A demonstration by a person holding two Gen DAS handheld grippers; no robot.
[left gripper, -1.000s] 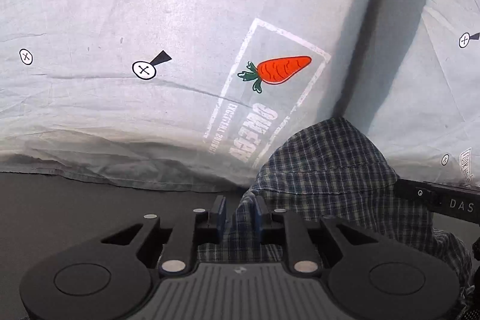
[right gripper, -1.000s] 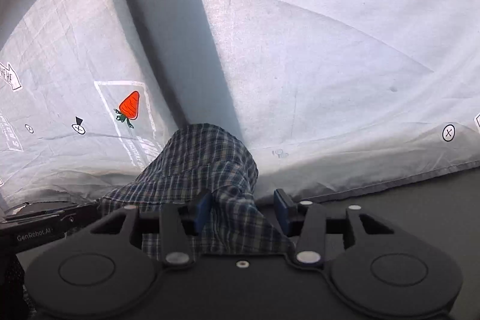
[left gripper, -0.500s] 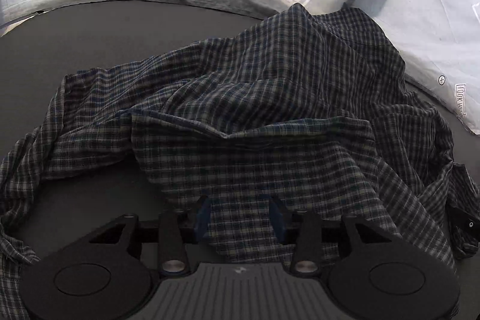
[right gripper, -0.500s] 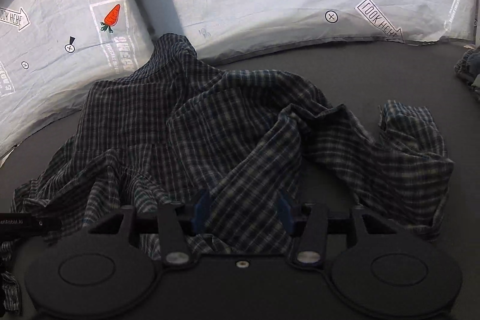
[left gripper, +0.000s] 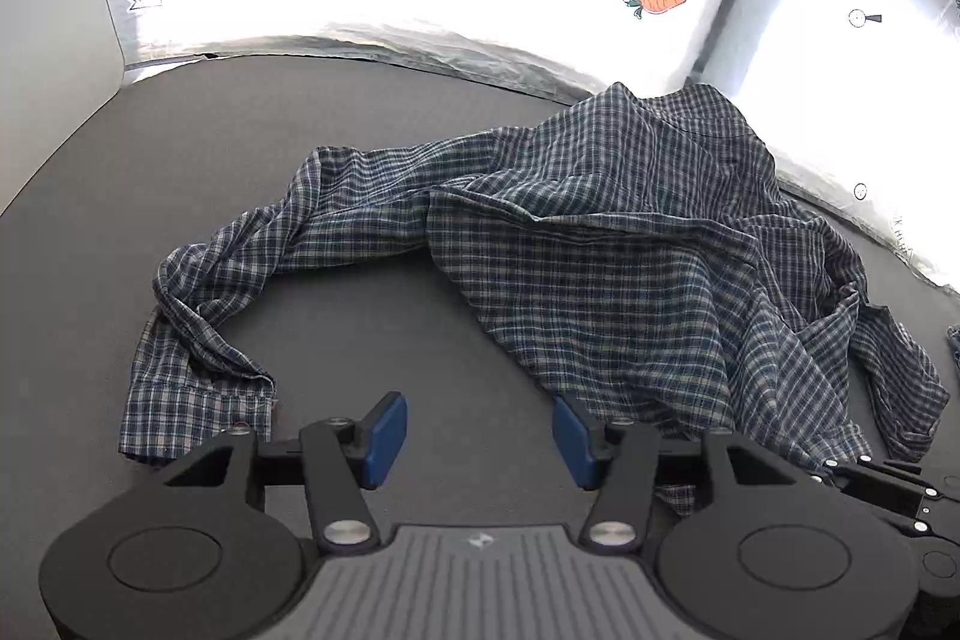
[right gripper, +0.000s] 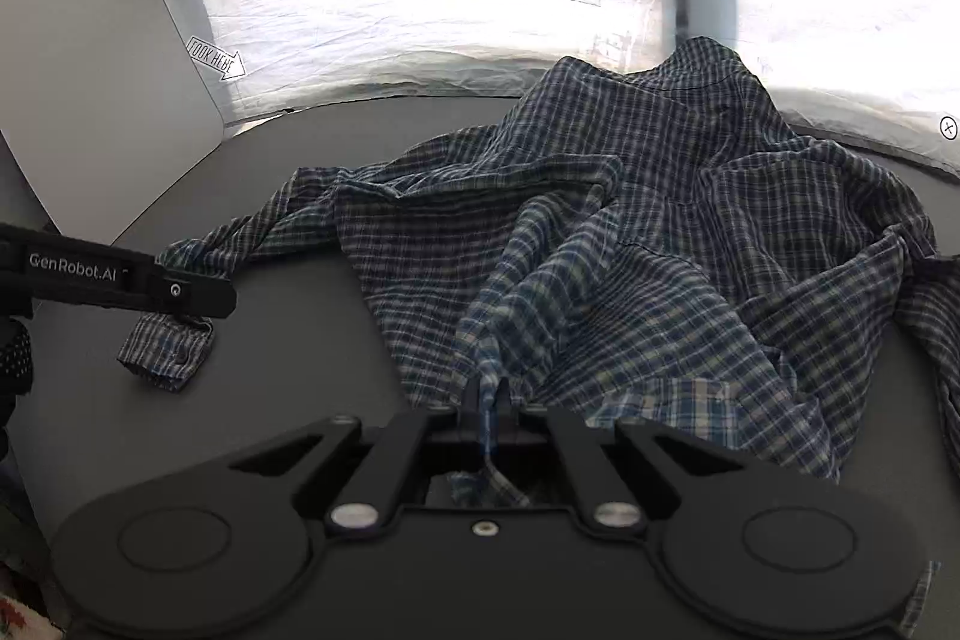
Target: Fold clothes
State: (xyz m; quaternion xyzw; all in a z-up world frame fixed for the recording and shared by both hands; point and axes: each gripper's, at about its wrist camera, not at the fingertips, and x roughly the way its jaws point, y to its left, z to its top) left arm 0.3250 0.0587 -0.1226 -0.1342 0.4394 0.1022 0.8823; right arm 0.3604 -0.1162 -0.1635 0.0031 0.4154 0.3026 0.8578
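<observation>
Left wrist view: the left gripper [left gripper: 474, 430] has let go, its jaws opening over bare dark table [left gripper: 360, 112]; the plaid shirt [left gripper: 600, 244], now dragged clear of the backdrop, sprawls toward one o'clock. Right wrist view: the right gripper [right gripper: 489, 403] has just clamped its hem, ready for spreading.

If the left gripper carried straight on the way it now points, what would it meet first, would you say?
Probably the bare dark table. The left gripper, its jaws opening with nothing between them, aims at the gap between the shirt body and its sleeve. Depth is uncertain.
</observation>
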